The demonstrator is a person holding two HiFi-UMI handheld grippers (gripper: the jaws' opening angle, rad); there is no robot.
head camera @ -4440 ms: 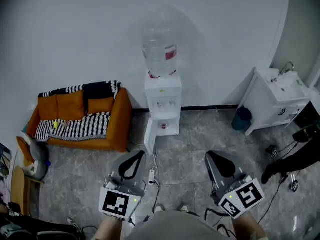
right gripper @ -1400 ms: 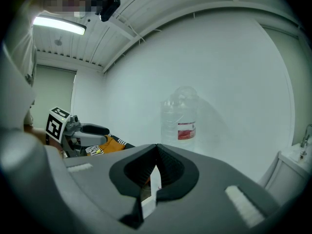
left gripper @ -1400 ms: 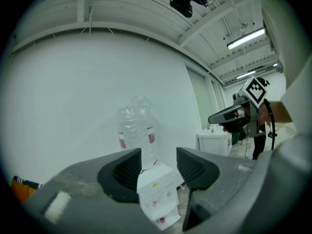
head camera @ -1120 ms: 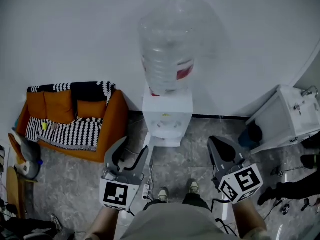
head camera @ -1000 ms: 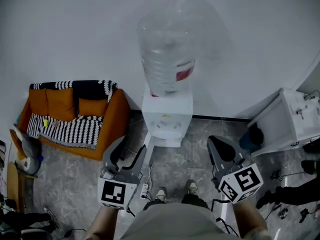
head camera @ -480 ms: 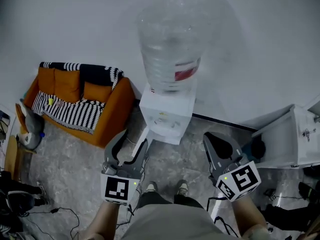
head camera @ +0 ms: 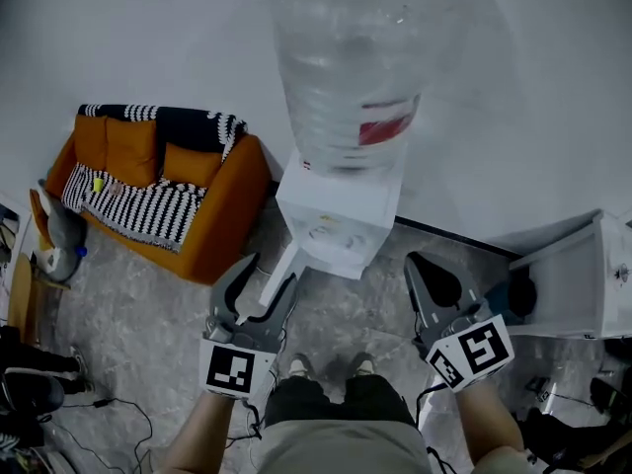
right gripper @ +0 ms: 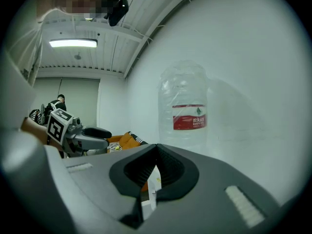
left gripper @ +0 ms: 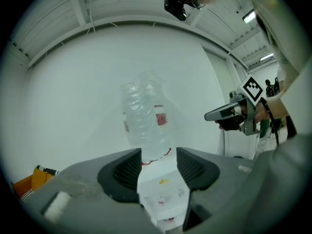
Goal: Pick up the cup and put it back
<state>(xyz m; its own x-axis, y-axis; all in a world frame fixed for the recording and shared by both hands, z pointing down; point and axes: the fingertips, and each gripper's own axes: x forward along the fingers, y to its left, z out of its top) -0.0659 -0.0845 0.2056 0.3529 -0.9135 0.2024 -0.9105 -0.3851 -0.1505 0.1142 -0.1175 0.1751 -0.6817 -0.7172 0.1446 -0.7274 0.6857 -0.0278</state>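
- Centre of the head view: dispenser (head camera: 336, 215) under its bottle (head camera: 346, 67). The left gripper (head camera: 267, 276) is just below the dispenser's front; the right gripper (head camera: 425, 270) is off to the lower right. No cup can be made out.
- Left gripper view: jaws apart and empty, with the dispenser framed dead centre between them, straight ahead.
- Right gripper view: jaws clenched on nothing; the dispenser shows only as a sliver below the pads.
- Judgement: if the cup sits in the dispenser's alcove, the left gripper is better lined up and ready.

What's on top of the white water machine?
A big clear bottle with a red label stands on the white dispenser. Its neck is hidden.
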